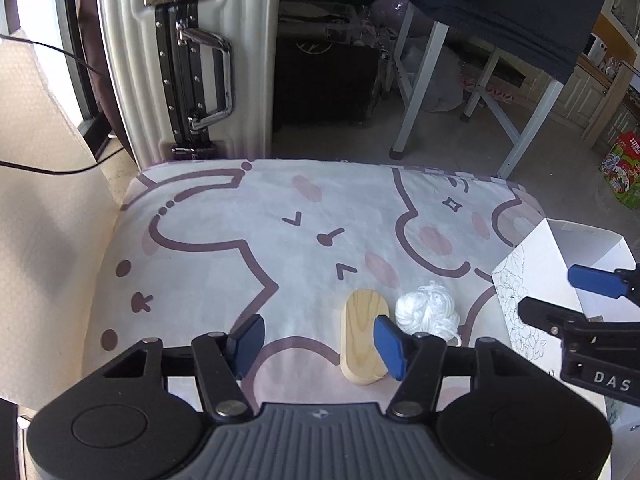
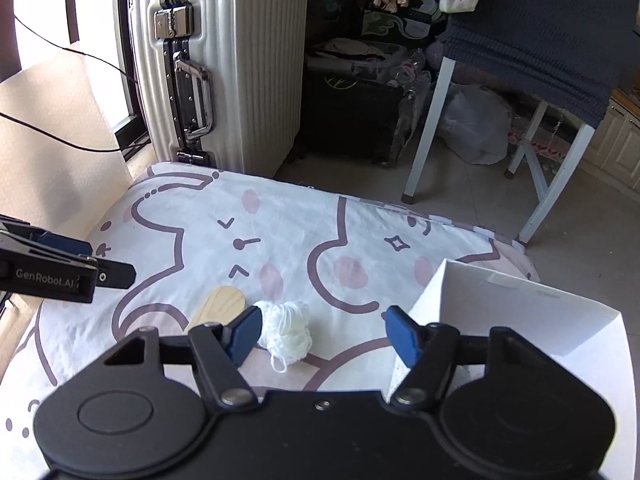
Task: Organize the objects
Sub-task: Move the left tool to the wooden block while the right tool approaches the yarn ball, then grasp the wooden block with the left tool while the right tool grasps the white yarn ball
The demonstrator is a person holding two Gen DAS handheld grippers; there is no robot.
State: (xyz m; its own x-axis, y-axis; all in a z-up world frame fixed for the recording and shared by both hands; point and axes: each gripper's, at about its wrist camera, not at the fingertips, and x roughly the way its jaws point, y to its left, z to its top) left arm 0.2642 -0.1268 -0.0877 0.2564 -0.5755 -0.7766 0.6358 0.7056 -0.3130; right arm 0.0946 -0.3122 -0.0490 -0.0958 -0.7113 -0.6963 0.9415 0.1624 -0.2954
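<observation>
Tongs [image 1: 318, 344] [image 2: 324, 334] both agape, empty; oval pine slab [image 1: 363, 340]; fluffy yarn ball [image 1: 428, 312].

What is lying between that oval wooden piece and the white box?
A small white yarn bundle lies between the oval pale-wood block and the open white paper box, on the printed sheet; the right wrist view shows it best.

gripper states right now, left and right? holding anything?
Left gripper: open, holding nothing; wooden block by its right finger.
Right gripper: open, holding nothing; white yarn ball between its fingers, not clamped.
</observation>
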